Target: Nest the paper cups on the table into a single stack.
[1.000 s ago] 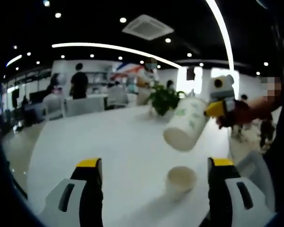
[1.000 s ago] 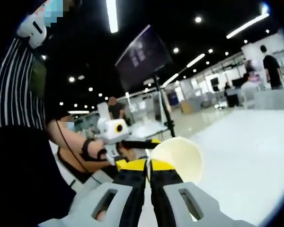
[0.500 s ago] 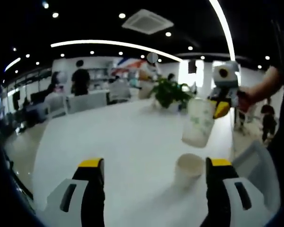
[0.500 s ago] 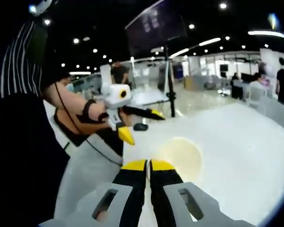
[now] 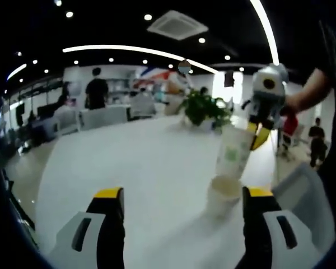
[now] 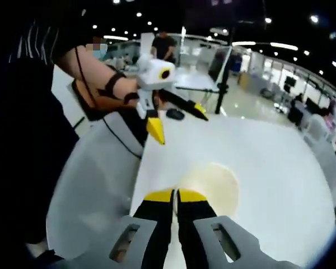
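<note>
Left gripper view: left gripper point(image 5: 179, 221) low over a white table point(image 5: 117, 162), jaws spread wide and holding nothing. Between the jaw tips and toward the right one, a paper cup point(image 5: 224, 196) standing upright on the table, its base blurred. Directly above it, a second cup point(image 5: 233, 154) with a green print, held nearly upright by the right gripper point(image 5: 259, 133), its bottom just at the standing cup's rim; cannot tell whether already inside. Potted plant point(image 5: 204, 109) behind, near the far table edge. Wide bare tabletop to the left. Table edge close on the right.

Right gripper view: right gripper point(image 6: 176, 196) with jaws pinched together on the held cup's rim point(image 6: 213, 185), pale open mouth facing the camera. Standing cup hidden beneath. Left gripper point(image 6: 176, 115) across the table near its edge, jaws spread apart. Forearm point(image 6: 98, 70) behind it.
</note>
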`<state>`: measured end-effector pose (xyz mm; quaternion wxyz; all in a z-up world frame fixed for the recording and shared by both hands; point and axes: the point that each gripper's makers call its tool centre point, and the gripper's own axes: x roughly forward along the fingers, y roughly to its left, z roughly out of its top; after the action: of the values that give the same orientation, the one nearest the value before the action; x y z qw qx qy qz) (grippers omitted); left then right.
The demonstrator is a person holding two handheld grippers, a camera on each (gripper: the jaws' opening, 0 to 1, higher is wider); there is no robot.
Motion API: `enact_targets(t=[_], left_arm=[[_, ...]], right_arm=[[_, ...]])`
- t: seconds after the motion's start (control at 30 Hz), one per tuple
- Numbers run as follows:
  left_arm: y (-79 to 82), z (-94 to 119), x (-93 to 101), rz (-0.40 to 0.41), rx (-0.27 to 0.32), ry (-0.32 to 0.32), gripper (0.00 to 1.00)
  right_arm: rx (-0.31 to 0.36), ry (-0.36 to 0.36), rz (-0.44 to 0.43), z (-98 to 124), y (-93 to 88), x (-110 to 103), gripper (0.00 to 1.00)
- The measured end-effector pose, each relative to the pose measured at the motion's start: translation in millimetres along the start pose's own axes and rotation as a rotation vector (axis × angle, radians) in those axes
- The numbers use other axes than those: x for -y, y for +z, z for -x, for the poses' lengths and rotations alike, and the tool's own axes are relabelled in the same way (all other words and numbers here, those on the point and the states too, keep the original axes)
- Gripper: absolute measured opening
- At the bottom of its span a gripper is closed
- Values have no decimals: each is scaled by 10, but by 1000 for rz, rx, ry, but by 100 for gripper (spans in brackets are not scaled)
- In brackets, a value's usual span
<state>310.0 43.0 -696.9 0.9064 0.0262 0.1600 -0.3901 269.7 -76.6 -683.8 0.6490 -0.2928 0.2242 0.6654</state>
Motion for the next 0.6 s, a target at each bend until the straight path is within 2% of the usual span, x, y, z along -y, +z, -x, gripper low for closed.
enact_targets(t=[0.2,0.4,0.6], left_arm=[[-10,-18,-2,0,-6,-7,84],[-28,-46,-5,-3,0,-4,85],[-50,-59,29,-5,-4,-15,84]], right_arm=[[-49,52,52,-109,-34,-61,0],[-146,97,149,-214,-154,-164,0],[-187,124,192,-327,-210,-207,0]])
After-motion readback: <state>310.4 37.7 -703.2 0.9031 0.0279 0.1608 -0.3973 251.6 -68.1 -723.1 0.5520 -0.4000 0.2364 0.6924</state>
